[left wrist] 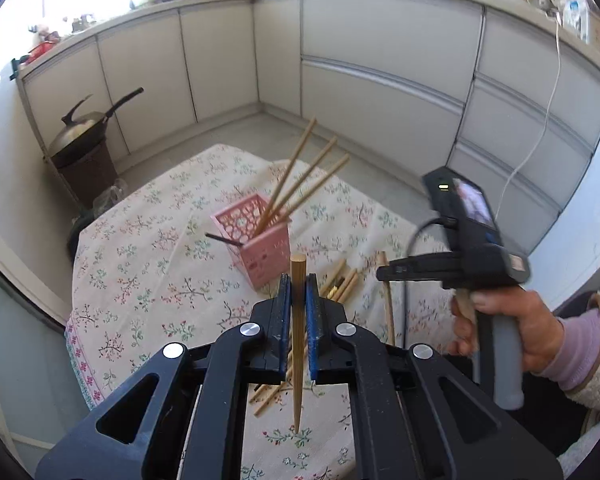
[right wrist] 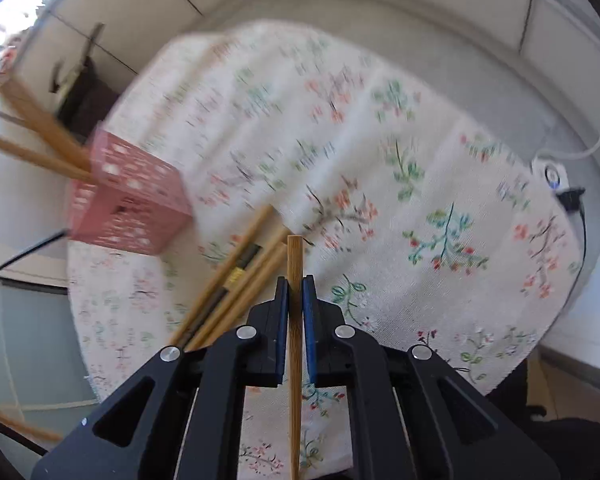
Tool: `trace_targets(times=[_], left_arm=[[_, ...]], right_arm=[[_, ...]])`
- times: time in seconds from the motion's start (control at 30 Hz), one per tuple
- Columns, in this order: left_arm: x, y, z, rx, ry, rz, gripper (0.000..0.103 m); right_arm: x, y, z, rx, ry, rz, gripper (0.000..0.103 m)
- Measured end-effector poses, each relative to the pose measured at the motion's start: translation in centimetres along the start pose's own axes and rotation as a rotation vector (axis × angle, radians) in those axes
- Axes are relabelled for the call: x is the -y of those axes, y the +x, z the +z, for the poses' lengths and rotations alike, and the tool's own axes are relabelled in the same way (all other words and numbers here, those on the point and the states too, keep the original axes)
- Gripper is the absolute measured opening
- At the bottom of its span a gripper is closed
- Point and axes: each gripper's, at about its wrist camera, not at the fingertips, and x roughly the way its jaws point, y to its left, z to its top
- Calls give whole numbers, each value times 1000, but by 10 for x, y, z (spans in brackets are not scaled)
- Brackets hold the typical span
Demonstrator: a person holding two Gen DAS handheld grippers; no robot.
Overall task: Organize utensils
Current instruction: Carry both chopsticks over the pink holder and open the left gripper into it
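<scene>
A wooden chopstick (left wrist: pixel 298 336) stood clamped in the left gripper (left wrist: pixel 298 292); the right gripper (right wrist: pixel 296 296) pinched another chopstick (right wrist: pixel 294 344). More loose chopsticks (right wrist: pixel 236 284) lay near the pink holder (left wrist: pixel 256 240) on the floral tablecloth (left wrist: pixel 148 272).

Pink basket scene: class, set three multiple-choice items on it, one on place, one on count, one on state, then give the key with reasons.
1. Where does the pink basket stand?
A on the floral cloth
B on the floor
C on the counter

2. How many wooden chopsticks stick up from it?
A one
B three
C six

3. What is the left claw doing?
A open, empty
B shut on a chopstick
C shut on a spoon

Key: A, cloth lies under the basket; B, three lean out its top; B, the pads pinch one stick.
</scene>
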Motion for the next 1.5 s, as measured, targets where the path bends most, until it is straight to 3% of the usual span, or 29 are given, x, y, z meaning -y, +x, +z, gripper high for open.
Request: trace_targets(times=[0.2, 0.33, 0.73, 1.1, 1.27, 1.5], left_arm=[[-9, -22, 8, 100, -71, -1, 6], [-14, -35, 14, 169, -132, 2, 6], [-29, -68, 52, 337, -255, 27, 6], [-60, -83, 100, 522, -395, 136, 6], [-72, -53, 109, 513, -430, 186, 6], [-85, 7, 106, 401, -480, 181, 8]], right_arm=[[-21, -85, -6, 211, -158, 102, 7], [-34, -119, -13, 282, -216, 158, 7], [-57, -197, 11, 409, -201, 344, 8], [-81, -239, 58, 591, -156, 396, 8], [-95, -235, 77, 621, -168, 370, 8], [-110, -209, 90, 612, -195, 312, 8]])
